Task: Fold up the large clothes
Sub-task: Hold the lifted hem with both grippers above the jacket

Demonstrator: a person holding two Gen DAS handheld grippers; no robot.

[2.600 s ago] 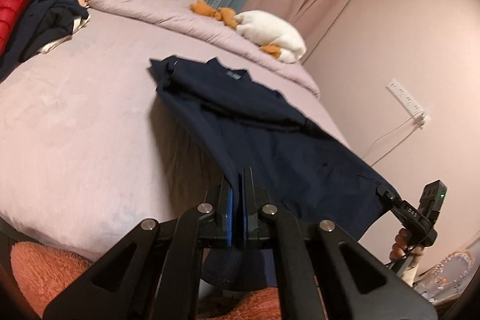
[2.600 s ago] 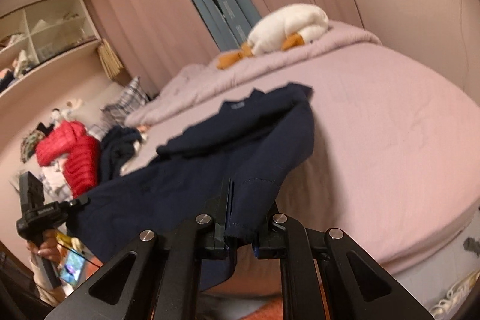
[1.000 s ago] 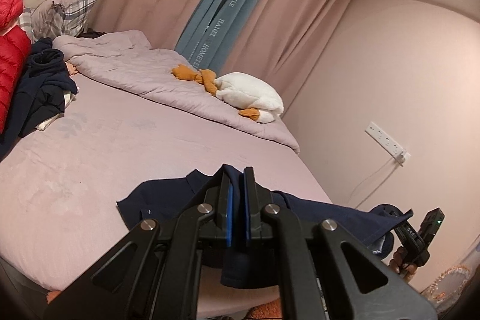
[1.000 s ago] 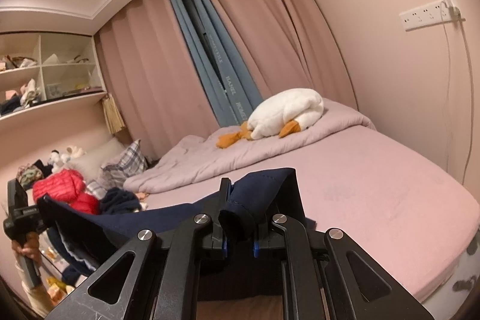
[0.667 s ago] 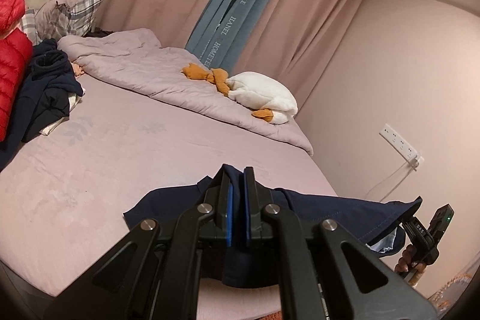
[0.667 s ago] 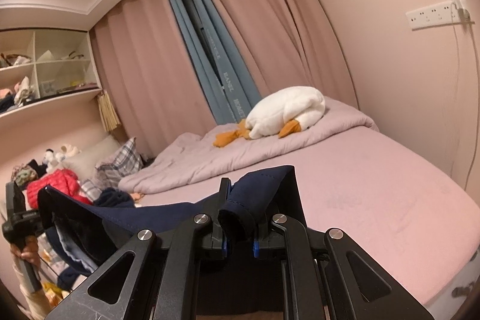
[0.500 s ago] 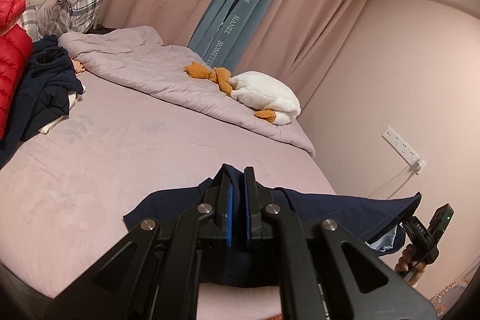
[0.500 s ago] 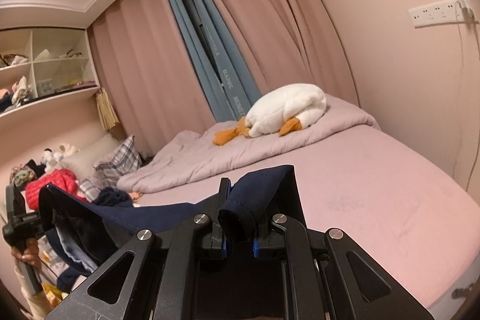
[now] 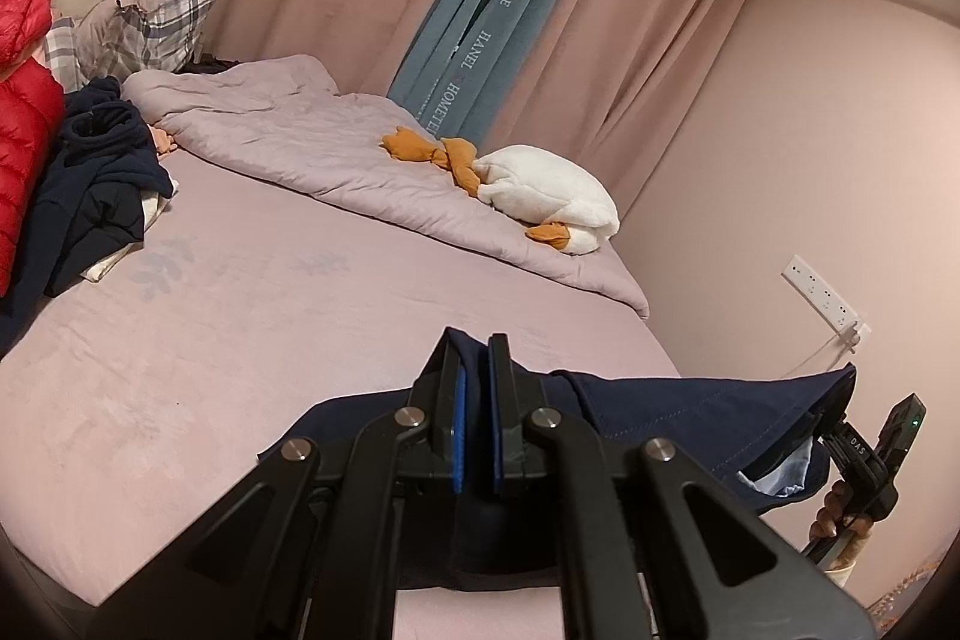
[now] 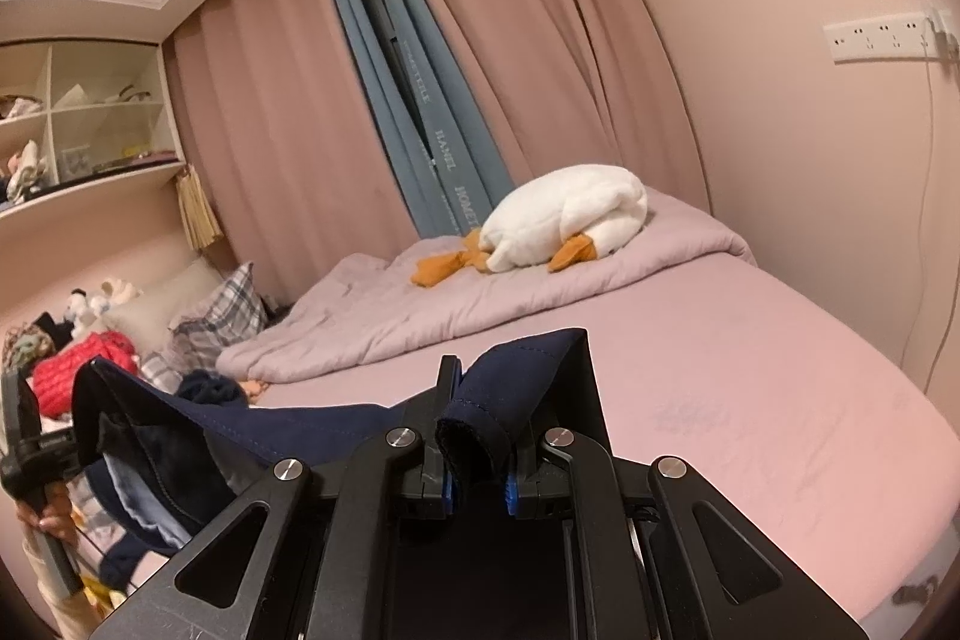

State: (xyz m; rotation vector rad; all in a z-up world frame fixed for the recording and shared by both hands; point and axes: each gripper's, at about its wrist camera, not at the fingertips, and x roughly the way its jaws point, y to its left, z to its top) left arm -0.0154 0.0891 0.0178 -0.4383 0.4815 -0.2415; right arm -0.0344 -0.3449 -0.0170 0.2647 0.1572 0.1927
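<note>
Holding the navy garment (image 9: 690, 409) stretched between both tools, I have its hem raised above the near edge of the bed (image 9: 240, 316). My left gripper (image 9: 474, 421) has its blue pads pressed together on a thin layer of the cloth. My right gripper (image 10: 477, 439) is clamped on a rolled, bunched wad of the hem, so its jaws stand visibly apart around the fabric.

From the left wrist view the taut edge runs toward 3 o'clock, out to the other tool; from the right wrist view it runs toward 9 o'clock. The rest of the garment hangs below the tools, and I cannot see how it lies.

What worries me most is that rolled bite on the right. Fabric curled over on itself can creep out under tension (a thick roll gives the pads less flat contact), and if it slips, that corner drops and the fold line goes crooked.

A second risk is the slack I cannot see. If I lay the hem forward toward 12 o'clock, hidden sleeves or a light inner lining (image 9: 780, 478) may bunch underneath and leave lumps.

Third, uneven height between my two hands would skew the edge.

The plush goose (image 9: 549, 199) at 1 o'clock and the dark clothes pile (image 9: 99, 184) at 10 o'clock sit well apart from my landing zone, so I judge collisions unlikely.
</note>
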